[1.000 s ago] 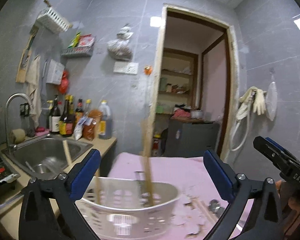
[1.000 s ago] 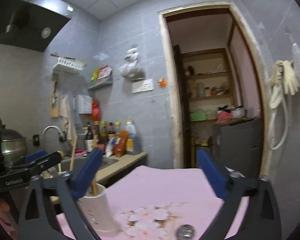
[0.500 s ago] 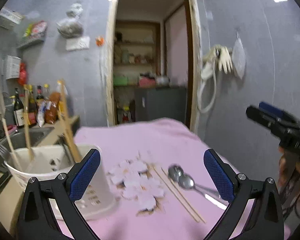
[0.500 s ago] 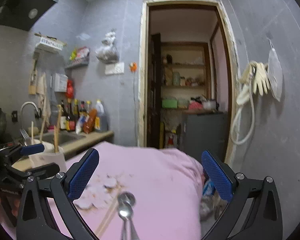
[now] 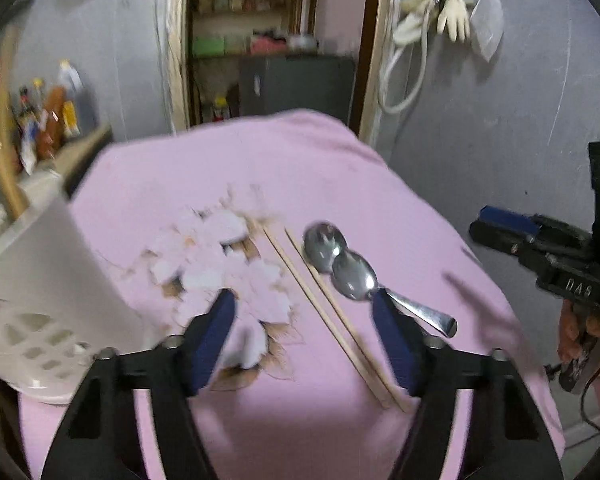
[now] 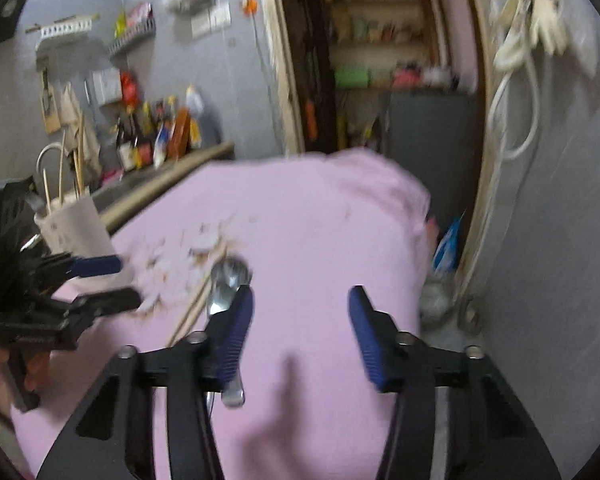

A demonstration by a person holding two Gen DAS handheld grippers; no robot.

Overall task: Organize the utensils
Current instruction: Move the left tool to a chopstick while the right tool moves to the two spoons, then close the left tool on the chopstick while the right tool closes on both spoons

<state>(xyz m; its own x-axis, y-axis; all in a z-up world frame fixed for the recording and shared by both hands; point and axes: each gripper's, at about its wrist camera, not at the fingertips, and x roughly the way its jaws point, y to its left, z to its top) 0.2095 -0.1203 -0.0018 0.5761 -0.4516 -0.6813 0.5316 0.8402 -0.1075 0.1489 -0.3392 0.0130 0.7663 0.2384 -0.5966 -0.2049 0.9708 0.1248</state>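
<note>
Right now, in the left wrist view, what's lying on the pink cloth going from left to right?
White utensil basket → flower print on the pink cloth → pair of chopsticks → two spoons → right hand-held gripper, off the cloth's right edge.

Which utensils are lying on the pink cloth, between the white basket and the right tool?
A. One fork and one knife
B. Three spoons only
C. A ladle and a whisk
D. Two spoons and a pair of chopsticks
D: the left wrist view shows two metal spoons beside a pair of wooden chopsticks on the pink cloth.
</note>
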